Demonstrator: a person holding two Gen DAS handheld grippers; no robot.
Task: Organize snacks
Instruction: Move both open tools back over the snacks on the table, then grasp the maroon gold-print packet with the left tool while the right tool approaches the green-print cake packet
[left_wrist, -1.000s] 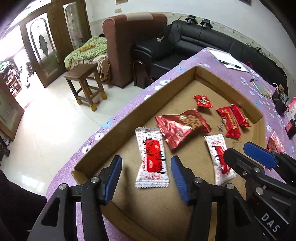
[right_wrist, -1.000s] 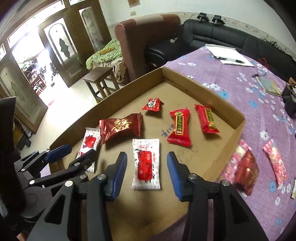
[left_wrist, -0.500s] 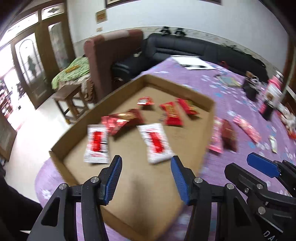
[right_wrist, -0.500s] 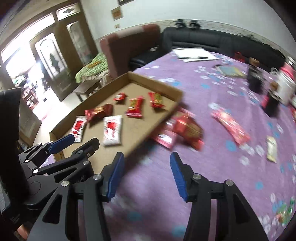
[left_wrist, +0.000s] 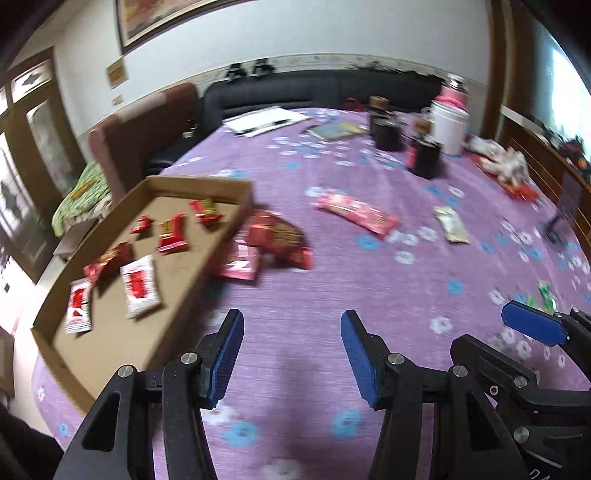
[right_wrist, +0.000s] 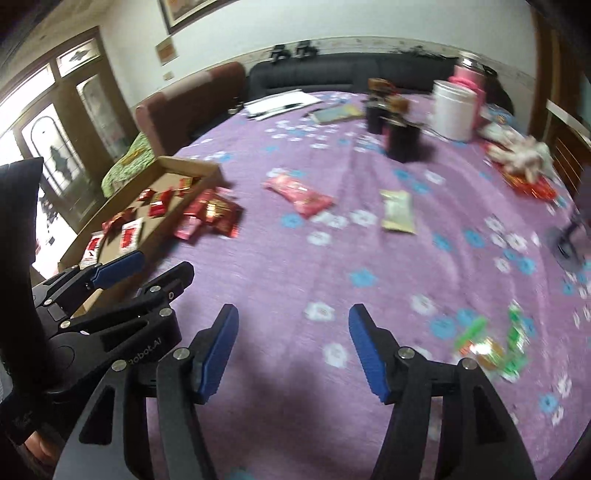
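Note:
A shallow cardboard tray (left_wrist: 177, 291) at the table's left edge holds several red and white snack packets (left_wrist: 138, 286). Just right of it lie red packets (left_wrist: 280, 236) on the purple cloth, then a pink packet (left_wrist: 356, 212) and a pale one (left_wrist: 452, 223). Green-wrapped sweets (right_wrist: 491, 341) lie near my right gripper's right finger. My left gripper (left_wrist: 291, 350) hangs open over bare cloth, nothing between its jaws. My right gripper (right_wrist: 291, 343) is empty too, its jaws opening. The tray (right_wrist: 201, 182) sits far left in the right wrist view.
Dark jars (left_wrist: 424, 155), a white canister (left_wrist: 448, 127), papers (left_wrist: 266, 120) and a heap of wrappers (left_wrist: 506, 166) stand at the table's far side. A black sofa (left_wrist: 314, 90) and a brown armchair (left_wrist: 144, 133) lie beyond the table.
Both grippers have swung right, off the tray and out over the purple cloth. The white packets they hovered over stay in the tray. The right jaws have widened.

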